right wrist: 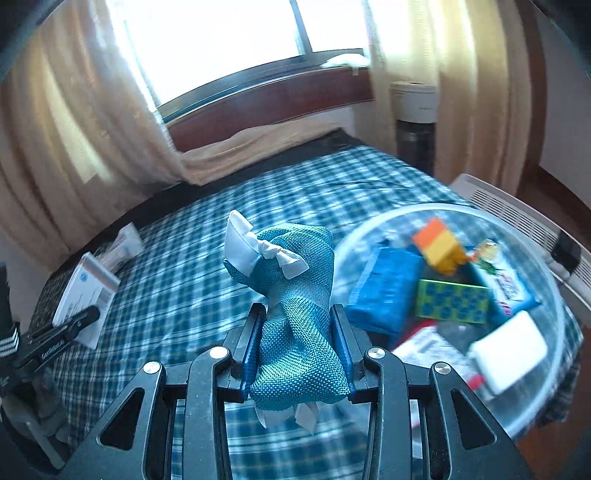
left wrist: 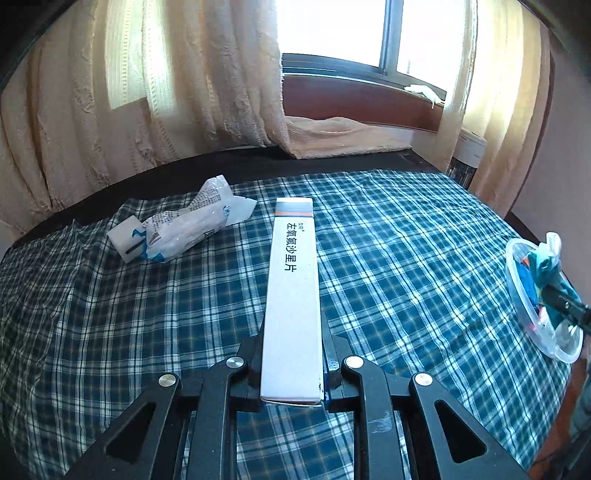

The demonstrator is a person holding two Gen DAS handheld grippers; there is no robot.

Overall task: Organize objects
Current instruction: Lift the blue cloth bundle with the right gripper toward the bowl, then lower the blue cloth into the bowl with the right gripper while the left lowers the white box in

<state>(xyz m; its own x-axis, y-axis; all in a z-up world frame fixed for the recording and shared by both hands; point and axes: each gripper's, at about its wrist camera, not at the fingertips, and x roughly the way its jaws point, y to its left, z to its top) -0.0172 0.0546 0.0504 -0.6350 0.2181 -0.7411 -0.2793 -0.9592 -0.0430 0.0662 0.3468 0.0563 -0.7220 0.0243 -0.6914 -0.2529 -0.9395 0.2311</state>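
Step in hand: carrying two items toward the clear bowl [right wrist: 373, 236]; judged from the load in each gripper and the bowl already holding boxes.
Right gripper [right wrist: 297, 336]: fingers [right wrist: 341, 347] clamped on a teal pouch [right wrist: 295, 295] tied with a white ribbon [right wrist: 258, 251]; pouch pinched at its waist, both ends bulging free.
Left gripper [left wrist: 291, 354]: fingers narrow, holding a long white medicine box [left wrist: 291, 280] by its near end, the far end sticking out forward over the bed.
Bowl contents: blue packet [right wrist: 388, 291], green patterned box [right wrist: 454, 301], orange-yellow block [right wrist: 439, 247], white box [right wrist: 509, 347]; fairly full, blurred in the right wrist view.
Advice, pouch: bring it over the middle of the bowl before letting go; soft, should settle in a gap.
Advice, box: long and held by one end, so likely to tip; lower the far end inside the rim first, lay it flat or slanted across the others.
Risk: light bowl near the bed edge may shift if nudged.
Left on the bed: crumpled white wrapper [left wrist: 184, 225], small white box [left wrist: 127, 236].
Surface: bed [left wrist: 406, 240] with blue-and-white check sheet, soft and creased.
Room: cream curtains [left wrist: 166, 92], bright window [left wrist: 351, 33], wood sill, white heater [right wrist: 517, 210] beside the bed.
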